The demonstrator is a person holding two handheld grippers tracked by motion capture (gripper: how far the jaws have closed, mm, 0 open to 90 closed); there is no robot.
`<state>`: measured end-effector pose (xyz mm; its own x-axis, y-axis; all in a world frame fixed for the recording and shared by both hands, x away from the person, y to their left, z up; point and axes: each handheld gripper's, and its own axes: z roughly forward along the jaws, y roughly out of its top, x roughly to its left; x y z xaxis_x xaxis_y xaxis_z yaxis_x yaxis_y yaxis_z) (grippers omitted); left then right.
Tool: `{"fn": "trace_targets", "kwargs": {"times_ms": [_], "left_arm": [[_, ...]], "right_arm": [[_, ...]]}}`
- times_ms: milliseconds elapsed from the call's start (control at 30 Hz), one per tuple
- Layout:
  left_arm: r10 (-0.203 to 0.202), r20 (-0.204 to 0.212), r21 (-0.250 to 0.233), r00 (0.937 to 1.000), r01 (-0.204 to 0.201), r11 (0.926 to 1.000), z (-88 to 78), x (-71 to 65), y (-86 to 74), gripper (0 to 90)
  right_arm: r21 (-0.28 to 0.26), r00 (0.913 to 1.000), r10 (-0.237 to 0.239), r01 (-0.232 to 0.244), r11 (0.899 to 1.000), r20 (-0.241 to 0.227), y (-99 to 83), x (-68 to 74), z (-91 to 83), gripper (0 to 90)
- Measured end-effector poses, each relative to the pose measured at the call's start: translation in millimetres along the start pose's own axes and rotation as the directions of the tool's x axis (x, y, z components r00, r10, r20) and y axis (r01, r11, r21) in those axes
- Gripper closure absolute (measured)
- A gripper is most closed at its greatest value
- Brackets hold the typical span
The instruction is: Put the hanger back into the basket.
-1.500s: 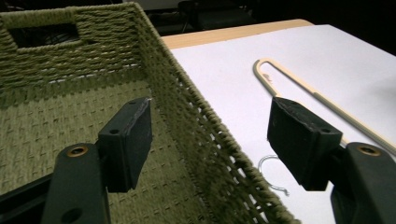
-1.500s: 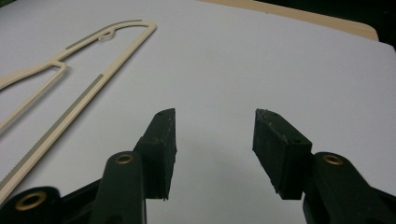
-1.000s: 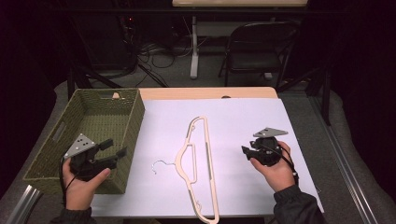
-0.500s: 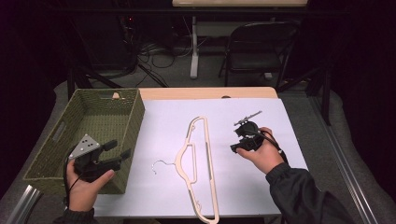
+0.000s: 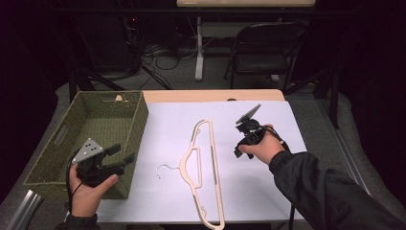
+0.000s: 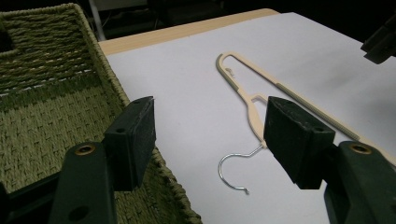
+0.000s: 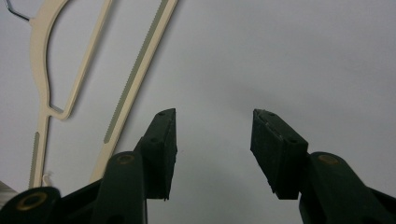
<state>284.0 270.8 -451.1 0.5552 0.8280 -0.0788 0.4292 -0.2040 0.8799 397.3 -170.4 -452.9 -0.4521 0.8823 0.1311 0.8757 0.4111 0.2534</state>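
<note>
A cream plastic hanger (image 5: pixel 205 165) with a wire hook (image 5: pixel 164 169) lies flat on the white sheet in mid-table. My right gripper (image 5: pixel 238 140) hovers just right of the hanger's upper part, tilted down toward the sheet. Its jaws have just been opening and stand open (image 7: pixel 214 135) over bare sheet, with nothing between them; the hanger (image 7: pixel 135 70) lies to their upper left. My left gripper (image 5: pixel 121 153) rests open at the near corner of the green woven basket (image 5: pixel 62 148). Past its jaws (image 6: pixel 210 133) I see the hanger (image 6: pixel 261 100) and its hook (image 6: pixel 231 170).
The basket (image 6: pixel 46 107) holds nothing that I can see. A strip of wooden table edge (image 5: pixel 215 95) runs along the far side. Beyond it stand a folding chair (image 5: pixel 263 52) and floor cables (image 5: pixel 158 52). A metal rail (image 5: pixel 21 211) lies at the near left.
The right hand has moved left toward the hanger and a little farther up the table, and the gripper has tipped onto its side. The left hand has stayed in place.
</note>
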Motion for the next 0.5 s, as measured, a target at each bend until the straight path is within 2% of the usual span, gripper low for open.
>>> {"fn": "trace_targets", "kwargs": {"times_ms": [33,67,100,133,167,200,233,267,300,333,367,400,433,467,500], "left_arm": [[0.0,0.0,0.0,1.0,0.0,1.0,0.0,0.0,0.0,34.2],[0.0,0.0,0.0,1.0,0.0,1.0,0.1,0.1,0.0,34.2],[0.001,0.0,0.001,1.0,-0.001,1.0,0.1,0.1,0.0,34.2],[0.001,-0.001,0.0,1.0,-0.001,1.0,0.0,0.1,-0.1,34.2],[0.0,0.0,0.0,1.0,0.0,1.0,-0.1,0.3,-0.1,34.2],[-0.004,0.0,0.0,1.0,0.004,1.0,-0.5,0.8,-0.3,34.2],[-0.004,0.0,0.0,1.0,0.004,1.0,-0.5,0.8,-0.3,34.2],[-0.004,-0.001,-0.001,1.0,0.004,1.0,-0.6,1.1,-0.4,34.2],[-0.004,-0.002,-0.002,1.0,0.004,1.0,-0.7,1.4,-0.5,34.2],[-0.006,-0.003,-0.002,1.0,0.006,1.0,-0.7,1.6,-0.6,34.3],[-0.005,-0.002,-0.001,1.0,0.005,1.0,-0.9,2.0,-0.7,34.3],[-0.006,-0.004,-0.003,1.0,0.006,1.0,-0.9,2.2,-0.7,34.3],[-0.006,-0.004,-0.003,1.0,0.006,1.0,-0.9,2.2,-0.7,34.3],[-0.007,-0.002,-0.003,1.0,0.007,1.0,-1.0,2.2,-0.6,34.2],[-0.007,-0.002,-0.003,1.0,0.007,1.0,-1.0,2.2,-0.6,34.3]], "right_arm": [[0.0,1.0,0.0,0.0,1.0,0.0,0.0,0.0,0.0,50.2],[0.023,0.9999,-0.008,0.007,1.0,0.014,1.9,0.8,2.2,49.7],[0.013,0.9998,0.017,-0.017,1.0,0.005,2.4,3.5,6.8,49.6],[0.009,1.0,0.003,-0.004,1.0,0.007,3.9,4.9,11.0,49.6],[0.044,0.9995,-0.012,0.01,0.999,0.028,6.5,7.1,12.0,50.1],[-0.01,0.9999,0.007,-0.007,1.0,0.013,8.9,12.6,21.0,51.3],[-0.01,0.9999,0.007,-0.007,1.0,0.013,8.9,12.6,21.0,51.3],[0.148,0.9973,-0.036,0.026,0.989,0.064,16.6,15.2,12.5,51.9],[-0.05,0.9999,0.002,-0.001,0.999,0.013,12.7,18.1,27.4,51.9],[-0.058,0.9998,0.017,-0.017,0.998,-0.005,16.7,24.5,32.4,51.7],[-0.058,0.9998,0.017,-0.017,0.998,-0.005,16.7,24.5,32.4,51.7],[0.077,0.9991,-0.032,0.03,0.997,0.027,25.6,31.2,26.5,52.1],[0.077,0.9991,-0.032,0.03,0.997,0.027,25.6,31.2,26.5,52.1],[0.064,0.9993,-0.028,0.026,0.998,0.025,30.1,40.2,29.6,54.4],[0.017,0.9997,-0.012,0.012,1.0,0.019,30.8,45.6,33.6,54.7]]}}
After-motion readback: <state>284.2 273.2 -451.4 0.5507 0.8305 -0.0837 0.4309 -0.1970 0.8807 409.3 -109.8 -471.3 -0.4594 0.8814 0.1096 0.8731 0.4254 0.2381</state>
